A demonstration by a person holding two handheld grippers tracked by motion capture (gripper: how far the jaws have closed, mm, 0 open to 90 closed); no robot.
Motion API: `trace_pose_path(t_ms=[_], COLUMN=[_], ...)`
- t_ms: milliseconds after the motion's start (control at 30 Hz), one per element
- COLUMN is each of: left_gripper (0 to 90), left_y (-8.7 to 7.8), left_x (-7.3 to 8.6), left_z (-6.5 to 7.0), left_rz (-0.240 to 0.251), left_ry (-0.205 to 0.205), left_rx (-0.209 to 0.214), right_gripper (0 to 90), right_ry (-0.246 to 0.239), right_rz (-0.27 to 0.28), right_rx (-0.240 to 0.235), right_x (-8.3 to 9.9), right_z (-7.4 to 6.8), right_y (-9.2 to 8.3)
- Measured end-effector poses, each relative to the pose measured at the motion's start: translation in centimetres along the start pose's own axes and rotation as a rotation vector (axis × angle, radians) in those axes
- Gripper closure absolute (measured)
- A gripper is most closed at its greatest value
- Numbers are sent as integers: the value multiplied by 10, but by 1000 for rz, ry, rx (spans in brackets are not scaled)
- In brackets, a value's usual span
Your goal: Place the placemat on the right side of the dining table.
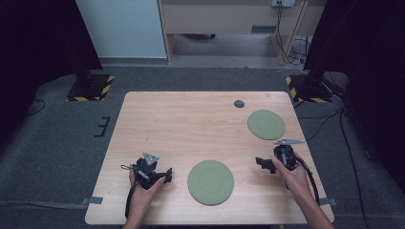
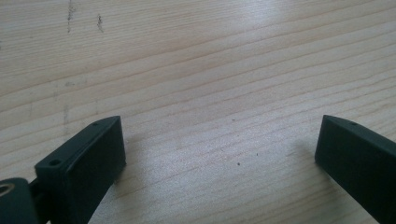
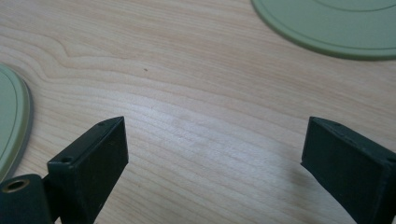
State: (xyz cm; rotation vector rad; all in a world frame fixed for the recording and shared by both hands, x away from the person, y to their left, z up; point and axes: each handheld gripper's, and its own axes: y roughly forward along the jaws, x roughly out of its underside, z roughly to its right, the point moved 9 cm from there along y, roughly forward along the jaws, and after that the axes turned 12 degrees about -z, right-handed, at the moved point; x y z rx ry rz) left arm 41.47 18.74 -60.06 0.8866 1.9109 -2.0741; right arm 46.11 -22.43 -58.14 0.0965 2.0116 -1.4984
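The near green plate (image 1: 210,182) lies flat on the wooden table (image 1: 191,119), close to the front edge and between the two grippers, touching neither. In the right gripper view a narrow arc of its rim (image 3: 14,126) shows at the left border, the rest cut off. The far green plate (image 1: 266,124) lies toward the table's right rear, beyond the right gripper and well apart from the near plate; in the right gripper view (image 3: 336,25) its top is cropped by the frame, so part of its rim and a raised inner ring can be made out.

The right gripper (image 1: 265,164) is held low over the table just right of the near plate, pointing left toward it. Its fingers (image 3: 91,161) are spread wide with bare wood between them, holding nothing. The hand (image 1: 293,174) covers much of its body in the high view, and a cable runs back along the forearm.

The left gripper (image 1: 165,175) sits just left of the near plate, pointing right. Its fingers (image 2: 86,161) are likewise spread wide over bare table; the right-hand one runs off the frame's edge. From the high view its tips are small and dark, hard to separate.

A small dark round thing (image 1: 239,103) lies near the rear edge, too small to identify.
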Motion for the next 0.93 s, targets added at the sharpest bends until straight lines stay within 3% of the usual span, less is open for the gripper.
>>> trace_pose_path(t_ms=[400,567,667,933], left_gripper=[11,11,11,11], left_y=[0,0,0,0], left_x=[0,0,0,1], left_z=[0,0,0,0], left_rz=[0,0,0,-1], left_ry=[0,0,1,2], left_rx=[0,0,0,1], right_gripper=[62,46,36,4], right_ry=[-17,-43,-87,-93], right_rz=[0,20,31,26], right_rx=[44,88,135,130], right_x=[4,5,6,8], right_z=[-11,-15,-18,-20], right_y=[17,21,25,25])
